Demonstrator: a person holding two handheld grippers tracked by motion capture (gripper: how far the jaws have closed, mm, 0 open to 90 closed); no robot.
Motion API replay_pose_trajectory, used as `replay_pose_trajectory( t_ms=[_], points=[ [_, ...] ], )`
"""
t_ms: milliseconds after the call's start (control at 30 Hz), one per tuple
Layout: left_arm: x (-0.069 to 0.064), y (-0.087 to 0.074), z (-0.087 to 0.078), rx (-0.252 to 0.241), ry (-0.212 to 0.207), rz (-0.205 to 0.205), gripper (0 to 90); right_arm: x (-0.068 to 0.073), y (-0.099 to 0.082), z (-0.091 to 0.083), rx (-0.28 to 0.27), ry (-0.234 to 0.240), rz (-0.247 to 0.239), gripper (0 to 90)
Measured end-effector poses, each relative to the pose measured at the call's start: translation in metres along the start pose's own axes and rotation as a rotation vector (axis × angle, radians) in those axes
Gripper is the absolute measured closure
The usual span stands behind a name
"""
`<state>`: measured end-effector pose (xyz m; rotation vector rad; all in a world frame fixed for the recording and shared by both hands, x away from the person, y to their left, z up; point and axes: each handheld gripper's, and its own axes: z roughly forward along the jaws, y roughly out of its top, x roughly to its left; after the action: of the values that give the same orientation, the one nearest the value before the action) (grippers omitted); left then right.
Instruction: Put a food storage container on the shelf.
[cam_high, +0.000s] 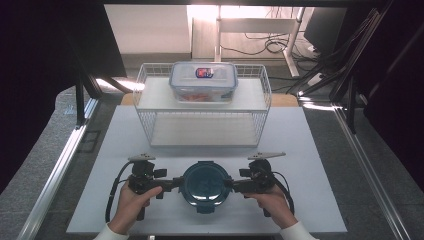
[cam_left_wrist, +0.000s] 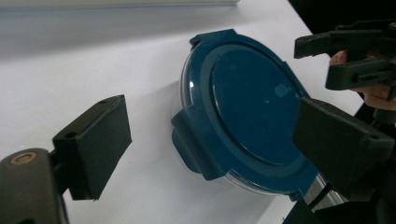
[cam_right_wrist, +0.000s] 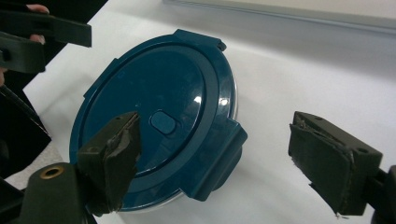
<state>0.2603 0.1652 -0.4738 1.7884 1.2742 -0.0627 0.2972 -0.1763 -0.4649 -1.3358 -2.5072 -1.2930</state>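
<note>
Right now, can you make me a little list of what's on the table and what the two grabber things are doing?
main thing: round container with a dark blue clip lid, near the front of the white table
lid: on, side clip flaps down
left gripper: at the container's left side, jaws open, astride a clip flap, not pressing it
right gripper: at its right side, jaws open the same way
behind: white wire rack with two levels
on rack's top level: clear rectangular lidded box, something orange inside
</note>
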Motion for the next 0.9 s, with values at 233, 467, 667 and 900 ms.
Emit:
replay_pose_trajectory(
  t_ms=[233, 467, 667, 900],
  points=[
    [0.006, -0.002, 0.011, 0.028, -0.032, -0.088, 7.8, -0.005, -0.002, 0.009, 0.025, 0.041, 0.042, 16.5],
    [0.007, -0.002, 0.024, 0.050, -0.058, -0.117, 7.9, -0.012, -0.004, 0.017, 0.028, 0.061, 0.118, 16.8],
    [0.008, -0.003, 0.036, 0.080, -0.085, -0.127, 9.4, -0.014, -0.007, 0.024, 0.047, 0.068, 0.146, 15.5],
    [0.006, -0.007, 0.047, 0.117, -0.112, -0.125, 14.1, -0.012, -0.010, 0.036, 0.069, 0.093, 0.177, 14.5]
  ],
)
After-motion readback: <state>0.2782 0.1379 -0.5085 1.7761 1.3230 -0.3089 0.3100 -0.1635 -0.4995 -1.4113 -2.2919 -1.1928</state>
